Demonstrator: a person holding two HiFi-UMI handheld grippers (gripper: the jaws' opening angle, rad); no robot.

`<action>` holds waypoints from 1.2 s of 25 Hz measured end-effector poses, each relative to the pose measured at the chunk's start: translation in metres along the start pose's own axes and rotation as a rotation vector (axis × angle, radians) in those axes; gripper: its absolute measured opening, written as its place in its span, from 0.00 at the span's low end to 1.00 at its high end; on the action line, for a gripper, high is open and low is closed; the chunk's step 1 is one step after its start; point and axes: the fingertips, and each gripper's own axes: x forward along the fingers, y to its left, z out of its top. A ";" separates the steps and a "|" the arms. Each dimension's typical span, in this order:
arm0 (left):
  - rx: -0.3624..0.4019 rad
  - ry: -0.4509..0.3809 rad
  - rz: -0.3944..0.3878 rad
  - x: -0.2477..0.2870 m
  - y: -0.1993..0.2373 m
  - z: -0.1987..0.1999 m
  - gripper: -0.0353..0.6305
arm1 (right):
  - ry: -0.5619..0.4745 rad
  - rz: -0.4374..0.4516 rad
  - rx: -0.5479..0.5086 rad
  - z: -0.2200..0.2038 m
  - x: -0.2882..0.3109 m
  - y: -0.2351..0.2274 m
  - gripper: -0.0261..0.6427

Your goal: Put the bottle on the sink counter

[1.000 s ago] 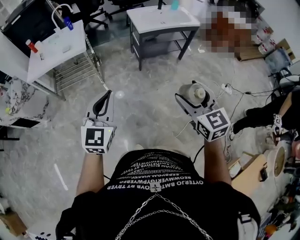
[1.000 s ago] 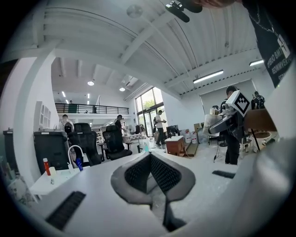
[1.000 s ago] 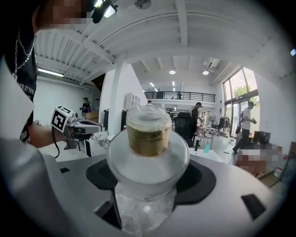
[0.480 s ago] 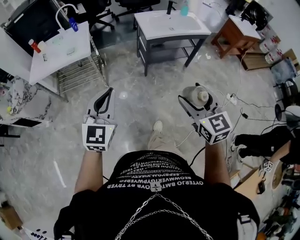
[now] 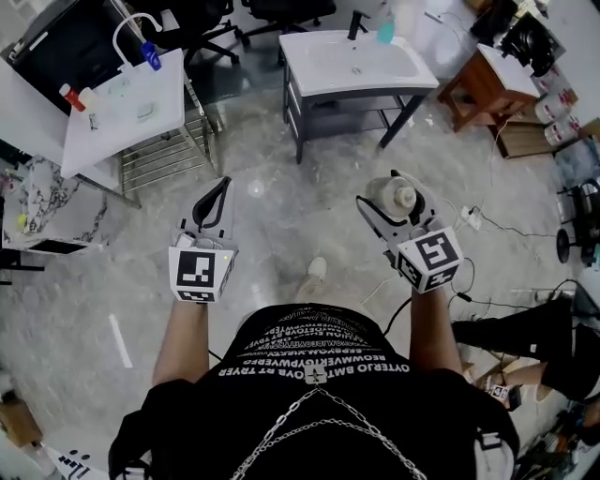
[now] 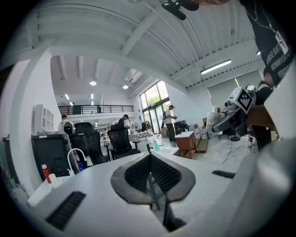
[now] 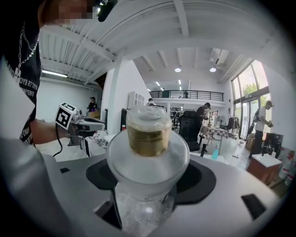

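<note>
A clear plastic bottle [image 5: 391, 196] with a pale cap stands upright between the jaws of my right gripper [image 5: 388, 208], which is shut on its body. In the right gripper view the bottle [image 7: 147, 150] fills the centre, with the right gripper [image 7: 150, 180] and its dark pads pressed to both sides. My left gripper [image 5: 219, 190] is held level at the left, shut and empty; in its own view the left gripper [image 6: 152, 173] has its pads meeting. The white sink counter [image 5: 328, 70] on grey legs stands ahead across the floor, beyond both grippers.
A teal bottle [image 5: 385, 33] and a black faucet [image 5: 356, 22] are at the sink's back edge. A white table [image 5: 122, 108] with a wire rack is far left, a wooden side table [image 5: 497, 75] far right. Cables [image 5: 487, 225] lie on the floor beside a person's legs [image 5: 511, 333].
The sink counter has drawn nearer and shifted right in the head view as I walk toward it. Both grippers keep their pose, the bottle still held.
</note>
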 end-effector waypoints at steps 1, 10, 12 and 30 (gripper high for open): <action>-0.001 0.003 -0.001 0.010 0.000 0.000 0.06 | 0.002 0.003 -0.001 0.001 0.004 -0.008 0.53; 0.025 -0.009 0.027 0.094 -0.014 0.023 0.06 | -0.009 0.040 -0.014 0.000 0.031 -0.089 0.53; 0.030 -0.005 0.045 0.110 -0.013 0.026 0.06 | -0.016 0.056 -0.015 0.002 0.039 -0.107 0.53; 0.014 0.037 0.112 0.172 0.008 0.021 0.06 | -0.045 0.154 0.001 0.016 0.111 -0.168 0.53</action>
